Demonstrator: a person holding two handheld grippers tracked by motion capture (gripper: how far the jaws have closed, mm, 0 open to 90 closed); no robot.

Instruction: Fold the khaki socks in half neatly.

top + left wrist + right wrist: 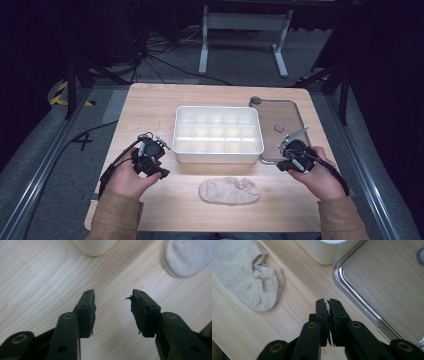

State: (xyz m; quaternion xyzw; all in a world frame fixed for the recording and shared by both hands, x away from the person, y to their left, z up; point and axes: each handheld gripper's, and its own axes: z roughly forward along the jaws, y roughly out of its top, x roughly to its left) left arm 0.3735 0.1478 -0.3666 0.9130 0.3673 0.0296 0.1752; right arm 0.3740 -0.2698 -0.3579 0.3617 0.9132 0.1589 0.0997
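Here, wooden table [150,107] (dark room): left claw [112,311] released, right claw [328,315] seemingly clenched, empty.

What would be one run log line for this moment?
left tongs: open, empty | right tongs: shut, empty | sock: flat on table, untouched | divided box: empty | clear lid: beside box

1. Light falls from overhead onto the wooden table [150,105]; the room around it is nearly black.
2. The white divided box [218,134] is the brightest thing, almost washed out, with a pale glow on the wood at its front.
3. The clear lid [278,131] catches glare along its rim.
4. In the left gripper view, the sock [187,256] is blurred and bleached.
5. In the right gripper view the picture is warmer, with the jaw bases soft.
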